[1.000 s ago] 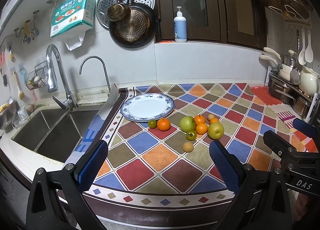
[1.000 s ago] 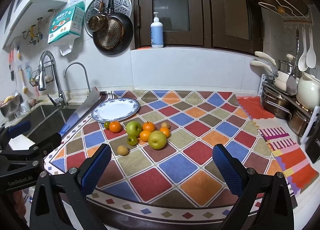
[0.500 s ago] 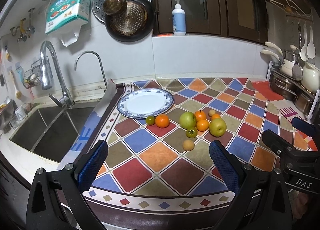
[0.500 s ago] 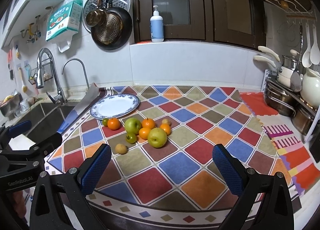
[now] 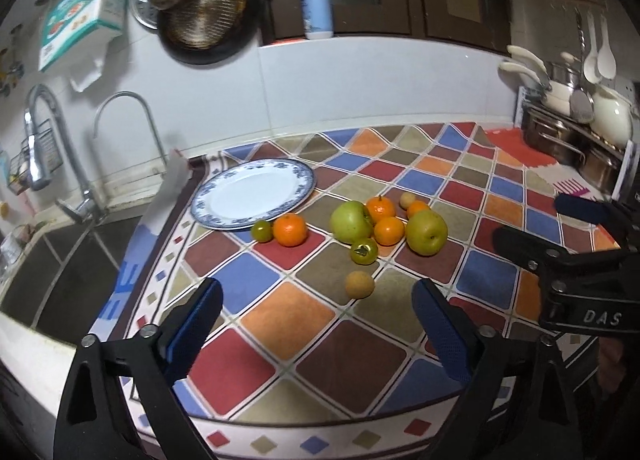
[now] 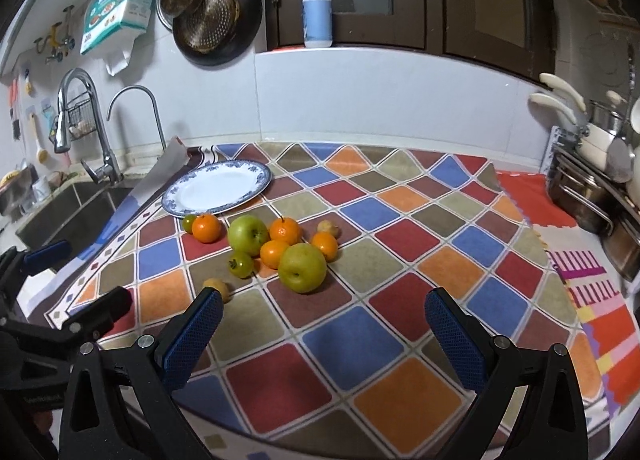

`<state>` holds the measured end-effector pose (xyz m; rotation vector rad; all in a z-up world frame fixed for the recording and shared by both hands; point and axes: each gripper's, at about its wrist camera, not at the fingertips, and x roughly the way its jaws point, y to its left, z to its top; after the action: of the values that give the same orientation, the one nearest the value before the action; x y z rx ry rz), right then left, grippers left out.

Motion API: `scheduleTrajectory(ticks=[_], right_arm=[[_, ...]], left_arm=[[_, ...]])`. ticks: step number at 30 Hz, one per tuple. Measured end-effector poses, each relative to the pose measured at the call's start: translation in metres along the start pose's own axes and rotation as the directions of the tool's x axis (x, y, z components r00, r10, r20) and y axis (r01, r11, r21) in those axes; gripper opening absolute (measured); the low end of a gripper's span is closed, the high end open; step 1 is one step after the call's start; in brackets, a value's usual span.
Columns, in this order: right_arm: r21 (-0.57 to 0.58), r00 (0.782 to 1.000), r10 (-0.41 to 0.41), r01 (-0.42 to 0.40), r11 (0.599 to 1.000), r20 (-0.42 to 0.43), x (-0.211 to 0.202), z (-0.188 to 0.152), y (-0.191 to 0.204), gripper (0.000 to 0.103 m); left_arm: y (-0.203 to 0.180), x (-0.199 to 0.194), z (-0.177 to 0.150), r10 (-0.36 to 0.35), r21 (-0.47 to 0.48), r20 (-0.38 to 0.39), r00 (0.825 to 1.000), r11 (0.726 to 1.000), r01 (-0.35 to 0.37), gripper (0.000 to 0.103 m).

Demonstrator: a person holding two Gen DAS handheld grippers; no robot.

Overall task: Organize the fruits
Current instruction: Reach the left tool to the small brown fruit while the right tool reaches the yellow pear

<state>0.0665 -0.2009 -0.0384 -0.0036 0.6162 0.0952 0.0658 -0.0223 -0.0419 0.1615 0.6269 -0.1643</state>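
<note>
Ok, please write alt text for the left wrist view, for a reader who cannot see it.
Loose fruits, green apples and oranges, lie on a colourful checked counter mat beside an empty blue-rimmed plate. The left tool hovers before them, jaws closing on nothing.

Left gripper (image 5: pixel 316 304): jaws wide but closing, nothing between the blue pads, pitched down and forward. Right gripper (image 6: pixel 324 314): jaws spread wide, empty, same downward pitch. Each one shows at the edge of the other's view, so they sit side by side, apart, not touching. Hands mostly out of frame
</note>
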Motion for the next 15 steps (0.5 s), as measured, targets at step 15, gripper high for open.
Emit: scheduleTrajectory(ticks=[15], right_arm=[[-0.035, 0.985, 0.075, -0.082, 0.996, -0.155, 0.091, 0.007, 0.007, 0.082]], left_arm=[[-0.007, 0.077, -0.003, -0.123, 0.073, -0.142, 0.982, 0.988, 0.135, 0.063]])
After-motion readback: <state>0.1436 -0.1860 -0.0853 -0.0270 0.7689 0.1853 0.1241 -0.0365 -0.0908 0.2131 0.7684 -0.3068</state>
